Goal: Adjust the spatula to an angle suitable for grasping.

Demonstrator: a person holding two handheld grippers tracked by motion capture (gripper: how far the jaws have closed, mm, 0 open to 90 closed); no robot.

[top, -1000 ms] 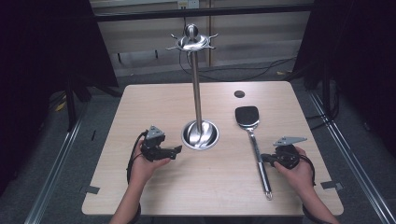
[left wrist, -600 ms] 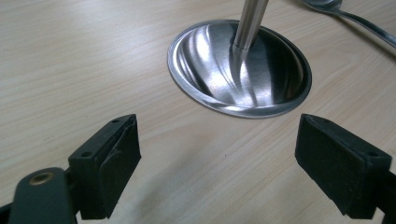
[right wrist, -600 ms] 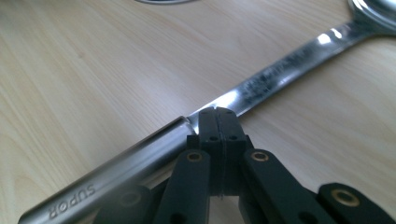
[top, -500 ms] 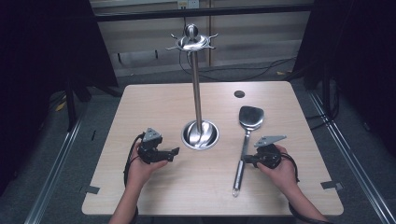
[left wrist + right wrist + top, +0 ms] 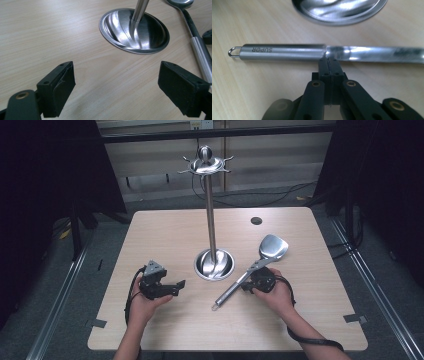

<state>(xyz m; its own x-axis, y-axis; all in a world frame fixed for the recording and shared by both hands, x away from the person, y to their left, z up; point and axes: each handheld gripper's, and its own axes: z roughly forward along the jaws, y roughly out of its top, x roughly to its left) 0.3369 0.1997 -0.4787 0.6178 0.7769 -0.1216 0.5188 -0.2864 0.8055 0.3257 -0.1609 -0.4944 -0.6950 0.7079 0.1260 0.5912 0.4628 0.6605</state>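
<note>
Two grippers worked the bench [image 5: 165, 227]: the left gripper [image 5: 176, 287] rested idle, fingers wide apart; rightward stood the utensil stand [image 5: 214, 263], then the spatula [image 5: 250, 271] lying flat, the right gripper's [image 5: 248, 285] closed fingers nudging its handle. Grasping likely came next.

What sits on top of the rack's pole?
The pole carries a round metal cap with small hooks and a ball knob. Every hook looks bare; the spatula lies on the table. The cap's underside is hidden.
</note>
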